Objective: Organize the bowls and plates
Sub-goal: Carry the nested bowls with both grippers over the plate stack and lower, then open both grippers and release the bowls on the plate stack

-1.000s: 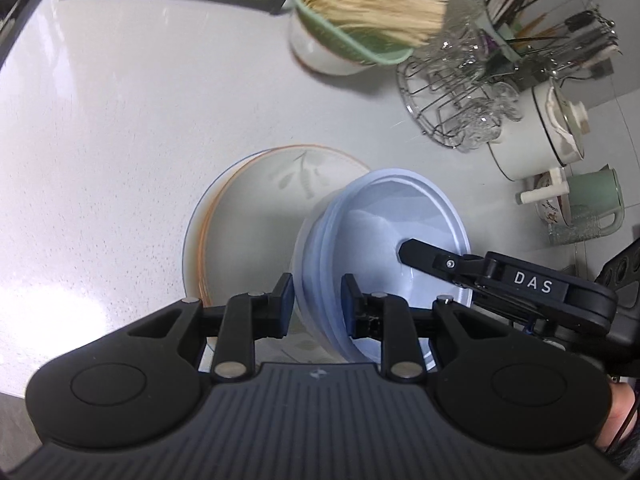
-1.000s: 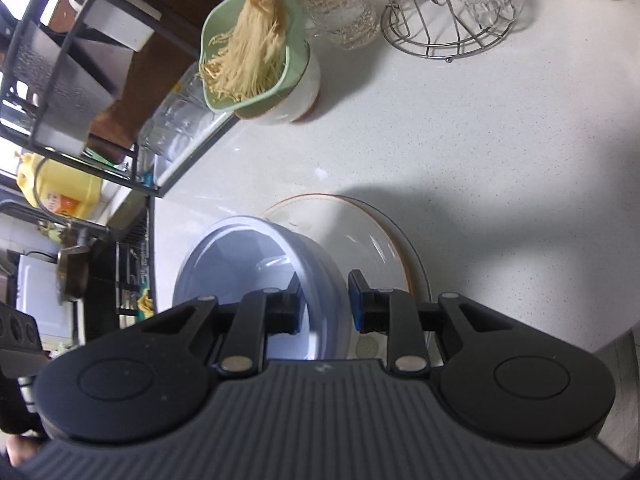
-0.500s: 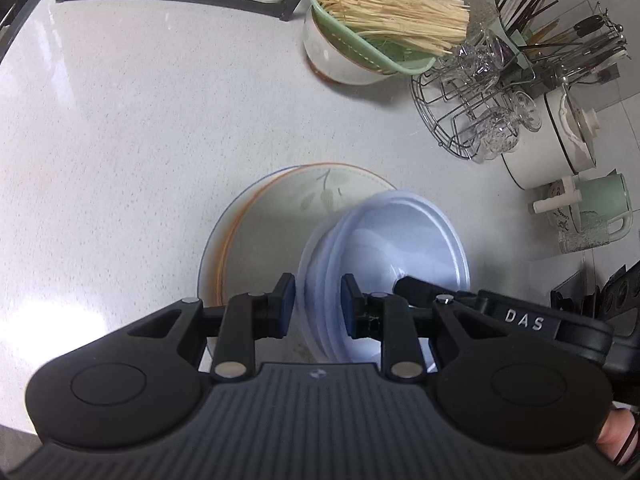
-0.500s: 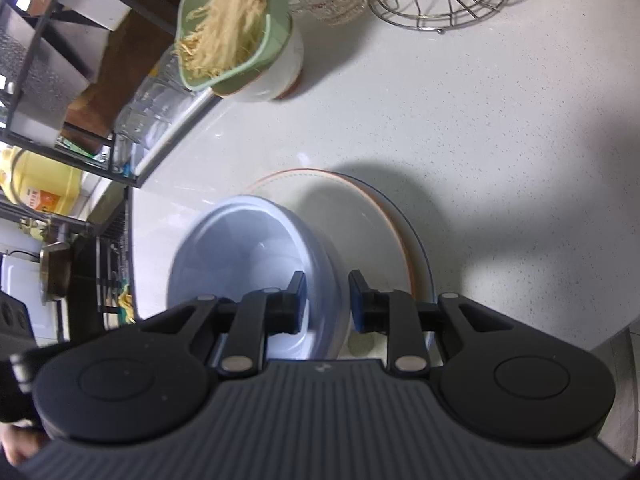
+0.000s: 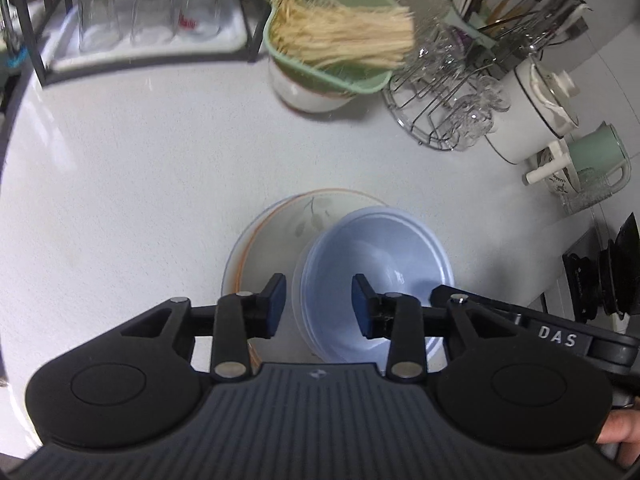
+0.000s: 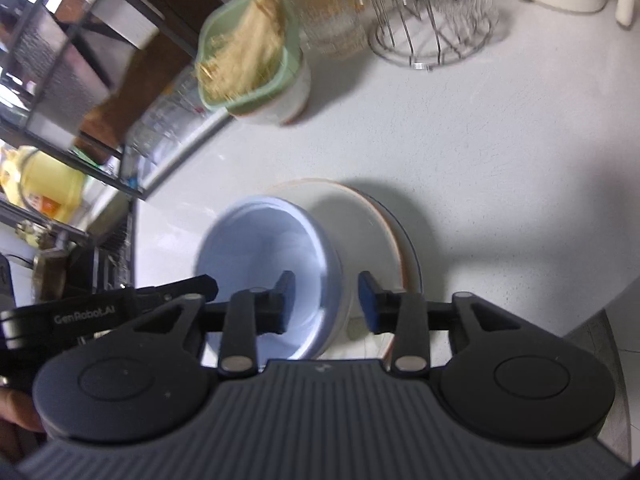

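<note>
Bowls released onto the plates

Blue bowls (image 5: pixel 376 276) sit off-centre on the stacked plates (image 5: pixel 276 240). Left gripper (image 5: pixel 318 306) and right gripper (image 6: pixel 326 302), jaws just opened, straddle opposite rims, pads clear; the stack lies directly ahead of both.

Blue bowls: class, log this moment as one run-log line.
blue bowls: stacked on plates | left gripper: open, jaws just widened, straddling rim | right gripper: open, jaws just widened, straddling rim

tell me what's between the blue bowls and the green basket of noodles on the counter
Bare white counter; the left wrist view shows nothing between the blue bowls and the green basket. The plates lie under the bowls.
</note>
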{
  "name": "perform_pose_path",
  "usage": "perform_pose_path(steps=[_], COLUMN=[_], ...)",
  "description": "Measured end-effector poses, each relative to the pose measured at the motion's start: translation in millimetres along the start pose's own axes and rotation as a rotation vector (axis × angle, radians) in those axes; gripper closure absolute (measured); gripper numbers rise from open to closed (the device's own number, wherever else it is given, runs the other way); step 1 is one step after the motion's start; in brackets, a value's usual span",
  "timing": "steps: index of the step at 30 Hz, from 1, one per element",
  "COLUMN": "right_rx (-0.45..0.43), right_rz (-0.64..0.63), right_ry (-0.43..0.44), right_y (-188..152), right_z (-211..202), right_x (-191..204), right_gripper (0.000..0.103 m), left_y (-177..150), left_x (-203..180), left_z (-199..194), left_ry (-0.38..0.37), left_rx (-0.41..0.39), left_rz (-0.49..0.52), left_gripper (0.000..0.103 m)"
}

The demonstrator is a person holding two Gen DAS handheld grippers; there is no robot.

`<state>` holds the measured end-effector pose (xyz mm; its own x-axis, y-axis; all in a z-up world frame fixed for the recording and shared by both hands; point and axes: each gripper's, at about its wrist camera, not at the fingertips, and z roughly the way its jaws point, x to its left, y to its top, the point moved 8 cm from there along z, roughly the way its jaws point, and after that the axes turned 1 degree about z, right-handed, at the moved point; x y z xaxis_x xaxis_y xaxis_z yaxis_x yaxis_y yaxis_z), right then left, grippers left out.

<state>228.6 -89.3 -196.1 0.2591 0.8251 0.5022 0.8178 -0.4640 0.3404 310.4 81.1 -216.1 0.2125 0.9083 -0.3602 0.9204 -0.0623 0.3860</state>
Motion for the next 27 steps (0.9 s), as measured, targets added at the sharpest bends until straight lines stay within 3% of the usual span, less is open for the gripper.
perform_pose_path(steps=[7,15,22,27], right_rx=[-0.078,-0.203,-0.312,-0.386], right_rz=[-0.045,-0.181,-0.293,-0.373], right_ry=[0.044,0.131,0.198,0.209], right_y=[6,23,25,18], right_z=[-42,-114,-183,-220], right_x=[1,3,-4,-6], right_gripper=[0.062,0.062,0.062,0.062], left_y=[1,-11,-48,-78], left_x=[-37,-91,-136,-160], left_z=[-45,-118,-170,-195], left_ry=[0.057,0.115,0.164,0.207], left_rx=[-0.108,-0.304,-0.444,-0.499], left_rz=[0.108,0.109,0.055,0.043], left_gripper=[0.05,0.043,0.042,0.038])
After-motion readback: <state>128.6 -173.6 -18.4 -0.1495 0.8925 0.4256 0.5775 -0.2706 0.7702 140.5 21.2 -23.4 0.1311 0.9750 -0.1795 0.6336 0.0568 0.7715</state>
